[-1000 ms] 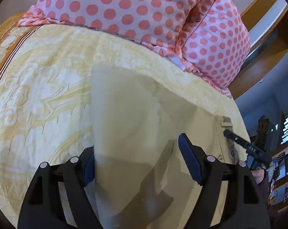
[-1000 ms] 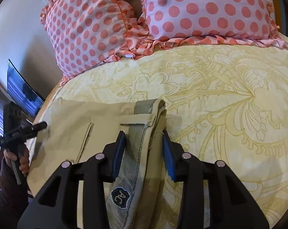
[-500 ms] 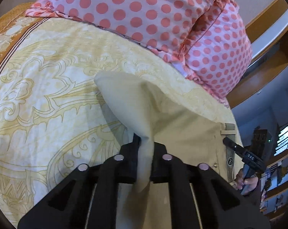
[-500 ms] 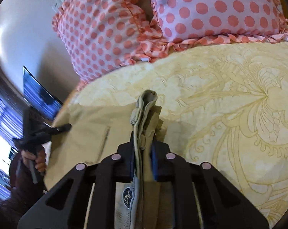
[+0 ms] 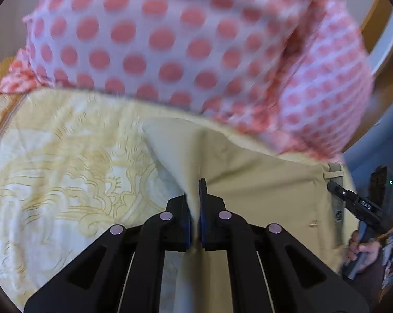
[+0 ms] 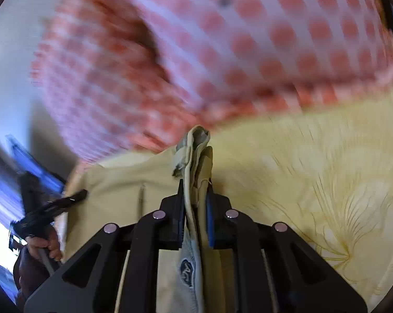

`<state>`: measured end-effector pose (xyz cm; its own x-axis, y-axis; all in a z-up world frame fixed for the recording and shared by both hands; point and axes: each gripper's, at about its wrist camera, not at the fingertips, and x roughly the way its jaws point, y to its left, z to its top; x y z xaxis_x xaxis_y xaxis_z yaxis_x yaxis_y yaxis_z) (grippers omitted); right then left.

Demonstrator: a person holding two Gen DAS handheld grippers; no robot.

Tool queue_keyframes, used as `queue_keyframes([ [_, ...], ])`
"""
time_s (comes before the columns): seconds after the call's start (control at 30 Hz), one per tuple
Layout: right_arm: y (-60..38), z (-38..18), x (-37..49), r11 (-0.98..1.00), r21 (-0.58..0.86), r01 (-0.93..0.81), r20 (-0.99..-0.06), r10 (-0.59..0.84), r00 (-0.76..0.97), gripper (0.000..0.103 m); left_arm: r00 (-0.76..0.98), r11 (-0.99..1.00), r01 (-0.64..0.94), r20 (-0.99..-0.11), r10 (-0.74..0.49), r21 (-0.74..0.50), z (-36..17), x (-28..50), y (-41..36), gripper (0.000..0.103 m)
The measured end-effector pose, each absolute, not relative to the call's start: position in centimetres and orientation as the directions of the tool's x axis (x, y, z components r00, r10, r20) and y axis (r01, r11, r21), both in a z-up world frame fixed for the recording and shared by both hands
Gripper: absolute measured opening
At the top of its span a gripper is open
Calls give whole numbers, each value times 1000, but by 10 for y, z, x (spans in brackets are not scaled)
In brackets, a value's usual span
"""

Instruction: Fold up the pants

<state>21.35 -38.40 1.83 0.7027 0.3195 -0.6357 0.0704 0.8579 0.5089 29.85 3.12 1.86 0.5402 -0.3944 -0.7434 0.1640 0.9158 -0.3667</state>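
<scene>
Mid-fold: khaki pants (image 5: 261, 182) at lower centre of both views on the yellow bedspread (image 5: 66, 169), left gripper (image 5: 195, 208) clamped on a fabric edge, right gripper (image 6: 195, 203) clamped on the waistband (image 6: 193, 143), both raised; laying over and flattening still left

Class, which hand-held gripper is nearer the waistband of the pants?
Right. The right hand-held gripper is shut on the waistband itself; the left hand-held gripper pinches the pants away from it.
</scene>
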Motion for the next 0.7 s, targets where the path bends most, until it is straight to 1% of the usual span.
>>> queue_keyframes([
  [0.03,-387,13,215,847,526,81,-634,326,701,17,539,919,159,-748,-388,-362,13,300,30,12],
  [0.07,-390,13,213,838,539,82,-626,333,705,24,546,922,155,-747,-380,-356,10,300,29,15],
  [0.1,-391,16,213,848,519,107,-649,309,695,31,550,921,156,-744,-380,-356,11,299,30,15],
  [0.17,-390,24,208,872,471,136,-673,255,694,42,562,923,146,-738,-373,-356,18,292,36,20],
  [0.2,-389,28,202,881,449,147,-677,228,700,44,576,927,140,-733,-361,-347,23,285,40,20],
  [0.23,-387,35,188,886,443,141,-657,214,723,48,605,934,144,-717,-346,-328,33,273,45,20],
  [0.3,-384,47,161,860,505,65,-584,285,760,58,646,937,169,-684,-340,-305,50,249,49,22],
  [0.33,-380,51,146,838,546,20,-546,337,767,68,659,932,194,-662,-356,-307,57,236,49,31],
  [0.37,-375,52,136,815,579,-13,-520,381,765,75,663,918,231,-639,-391,-322,65,215,47,52],
  [0.43,-363,45,122,763,642,-69,-492,479,727,76,648,892,279,-616,-448,-355,67,194,38,75],
  [0.5,-356,33,119,738,672,-66,-502,519,692,76,590,860,334,-626,-509,-385,58,178,24,75],
  [0.53,-355,24,118,729,683,-34,-522,520,677,76,556,848,346,-641,-529,-401,51,177,17,75],
  [0.57,-359,14,121,718,696,6,-536,513,671,74,517,848,333,-673,-529,-411,36,180,9,75],
  [0.63,-372,3,120,642,766,35,-480,536,695,70,483,865,289,-717,-502,-411,15,190,4,73],
  [0.67,-375,1,120,610,789,65,-475,539,696,66,502,865,281,-705,-501,-415,9,192,4,73],
  [0.7,-376,2,117,607,790,88,-484,528,697,66,532,890,262,-714,-455,-372,11,190,3,73],
])
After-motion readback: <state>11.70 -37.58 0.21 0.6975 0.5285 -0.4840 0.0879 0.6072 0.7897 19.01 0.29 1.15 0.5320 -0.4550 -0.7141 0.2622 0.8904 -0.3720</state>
